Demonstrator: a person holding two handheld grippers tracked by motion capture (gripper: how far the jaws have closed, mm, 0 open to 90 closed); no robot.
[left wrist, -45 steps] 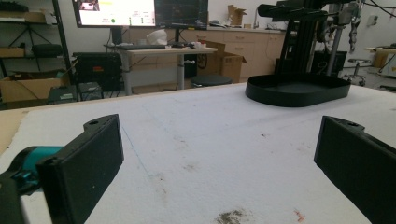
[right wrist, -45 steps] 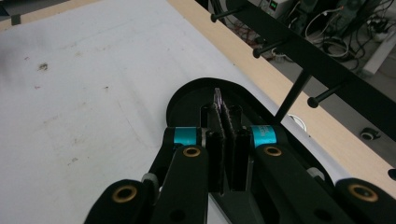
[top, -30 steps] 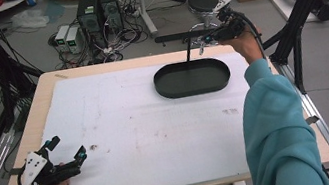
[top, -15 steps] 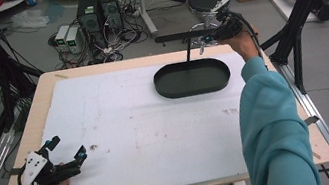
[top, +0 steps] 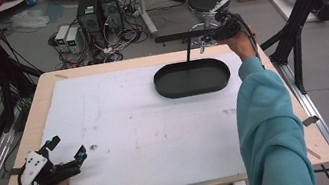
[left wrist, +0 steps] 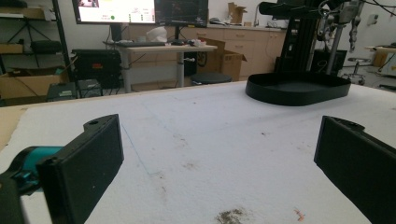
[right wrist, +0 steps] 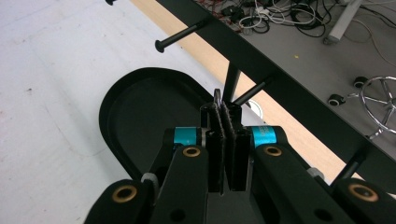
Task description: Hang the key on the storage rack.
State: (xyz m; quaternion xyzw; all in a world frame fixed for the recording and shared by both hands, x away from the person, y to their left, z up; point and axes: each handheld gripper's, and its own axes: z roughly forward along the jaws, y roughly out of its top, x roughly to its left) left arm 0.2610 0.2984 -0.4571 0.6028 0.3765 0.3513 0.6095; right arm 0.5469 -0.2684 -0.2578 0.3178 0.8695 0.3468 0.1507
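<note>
A black oval tray [top: 191, 79] lies at the far right of the white board, and a black stand with a crossbar [top: 177, 35] and pegs rises behind it. My right gripper [top: 213, 35] is held up at that crossbar. In the right gripper view its jaws [right wrist: 225, 112] are shut on a small thin metal piece [right wrist: 217, 96], whose grey rim pokes out above them, close to a peg [right wrist: 252, 90] and over the tray [right wrist: 140, 109]. My left gripper [top: 67, 145] rests open at the near left corner. Nothing is between its jaws [left wrist: 219, 158], and the tray [left wrist: 299, 87] sits far ahead.
A white foam board [top: 143, 126] covers the wooden table [top: 46, 94]; it carries a few dirt marks [left wrist: 231, 216]. Black frame posts [top: 296, 42] stand off the right edge. Computers [top: 97, 7], cables and a stool [top: 203, 0] are on the floor beyond.
The right forearm has shifted slightly while its gripper stays at the crossbar. The left gripper has not moved.
</note>
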